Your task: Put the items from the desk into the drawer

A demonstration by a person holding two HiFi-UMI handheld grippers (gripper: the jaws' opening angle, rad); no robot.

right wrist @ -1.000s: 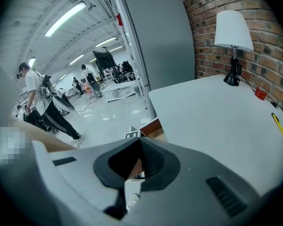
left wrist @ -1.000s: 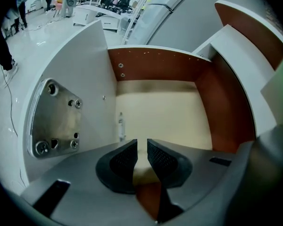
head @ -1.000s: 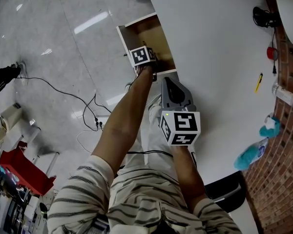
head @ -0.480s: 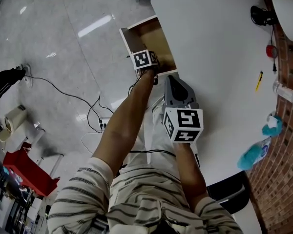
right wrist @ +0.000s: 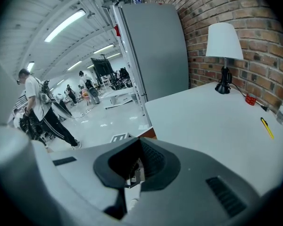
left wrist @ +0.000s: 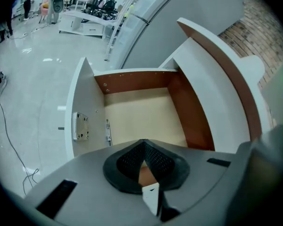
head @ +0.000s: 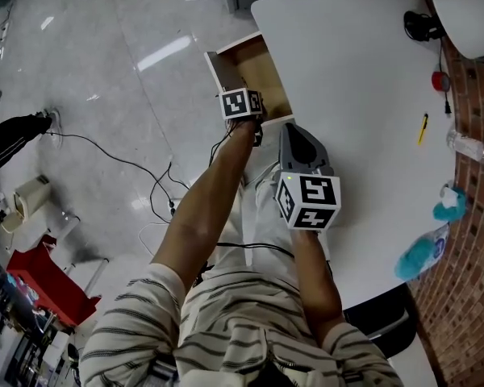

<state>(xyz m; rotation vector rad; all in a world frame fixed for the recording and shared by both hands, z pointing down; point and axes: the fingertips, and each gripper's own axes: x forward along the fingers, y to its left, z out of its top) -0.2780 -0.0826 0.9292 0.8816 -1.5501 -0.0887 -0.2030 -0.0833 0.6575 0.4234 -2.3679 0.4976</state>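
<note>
1. Left gripper (left wrist: 142, 144) hangs above the open drawer (left wrist: 137, 114), pointing down into it. Its jaws have just been closing and now meet, with nothing between them.
2. As far as the left gripper view shows, the drawer floor is bare, so the filling appears not to have started.
3. Just beside the drawer, over the near part of the desk (head: 347, 95), sits the right gripper (right wrist: 139, 144). Its jaws are together too, and it carries nothing.
4. The things to collect lie well apart from the drawer, along the desk's far side by the brick wall:
   - a yellow pen (head: 423, 128)
   - a small red thing (head: 440, 81) on a dark cord
   - a clear bottle (head: 466, 145)
   - a teal cloth (head: 422, 254)
5. Farthest from the drawer stands a lamp (head: 466, 2).
6. What could go wrong, as I judge it:
   - The pen lies flat and thin, so jaws closing from above may skid off it or flick it toward the wall.
   - The bottle could tip if it is nudged before it is gripped.
   - The cord could snag and drag the red thing.
   - A long reach across the desk could bring an arm against the open drawer's side wall.
</note>
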